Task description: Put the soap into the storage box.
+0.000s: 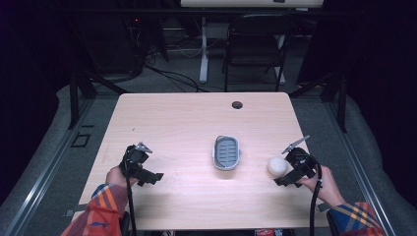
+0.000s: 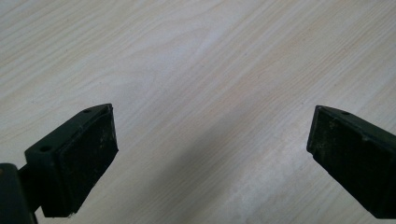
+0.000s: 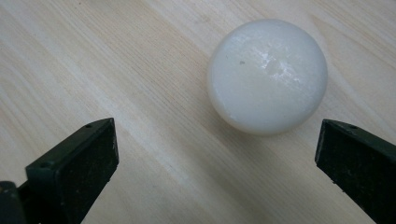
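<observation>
A white ball lies on the light wooden table at the right, just left of my right gripper. In the right gripper view the ball sits a little beyond the open jaws of that gripper, toward the right jaw, untouched. A small grey soap dish with a ribbed inside rests near the table's middle. My left gripper hovers at the left front of the table; its jaws stand wide apart over bare wood, the left gripper holding nothing.
A round cable hole is near the table's far edge. Beyond the table stand a dark folding chair and a white desk leg with cables on the floor.
</observation>
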`<state>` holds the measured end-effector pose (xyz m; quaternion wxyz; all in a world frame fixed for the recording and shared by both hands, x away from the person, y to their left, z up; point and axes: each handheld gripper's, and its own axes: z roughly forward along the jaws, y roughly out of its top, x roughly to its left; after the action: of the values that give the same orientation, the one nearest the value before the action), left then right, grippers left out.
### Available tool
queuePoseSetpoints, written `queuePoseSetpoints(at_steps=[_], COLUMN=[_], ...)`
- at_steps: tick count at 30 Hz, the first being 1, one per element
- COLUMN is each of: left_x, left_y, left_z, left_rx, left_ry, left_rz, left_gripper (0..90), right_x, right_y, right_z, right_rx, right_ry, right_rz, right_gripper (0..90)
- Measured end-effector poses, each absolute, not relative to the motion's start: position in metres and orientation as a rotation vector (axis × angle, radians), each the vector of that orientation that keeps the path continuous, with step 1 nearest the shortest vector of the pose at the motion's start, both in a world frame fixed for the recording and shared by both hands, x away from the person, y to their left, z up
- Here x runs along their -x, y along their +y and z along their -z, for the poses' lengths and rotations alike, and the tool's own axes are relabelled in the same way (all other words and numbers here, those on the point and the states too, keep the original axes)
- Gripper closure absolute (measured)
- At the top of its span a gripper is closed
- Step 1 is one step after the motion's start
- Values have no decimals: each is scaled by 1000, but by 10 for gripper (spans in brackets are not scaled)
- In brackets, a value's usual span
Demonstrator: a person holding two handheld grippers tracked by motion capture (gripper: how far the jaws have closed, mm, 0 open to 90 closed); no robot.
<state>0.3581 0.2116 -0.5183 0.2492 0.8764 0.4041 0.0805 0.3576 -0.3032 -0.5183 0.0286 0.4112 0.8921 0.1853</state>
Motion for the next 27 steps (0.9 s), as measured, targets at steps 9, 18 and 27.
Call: queuePoseSetpoints(at_steps=[9,18,27], left_x=[-358,-358,-358], left_y=[211,211,211], left_z=[519,519,519], left_rx=[-2390,-2394,-2396], left_ry=[1103,1102,1101], left_rz=[-218,-224,-225], left_gripper=[19,19,19], right_x=[-370,-382,-391], right_y=[-299,-289,-281], right_z=[527,523,528], right_rx=[-1315,-1185,-1157], right_ry=[2735,2753,2778], right_rz=[-604,-535,-484], right_gripper=[0,0,0])
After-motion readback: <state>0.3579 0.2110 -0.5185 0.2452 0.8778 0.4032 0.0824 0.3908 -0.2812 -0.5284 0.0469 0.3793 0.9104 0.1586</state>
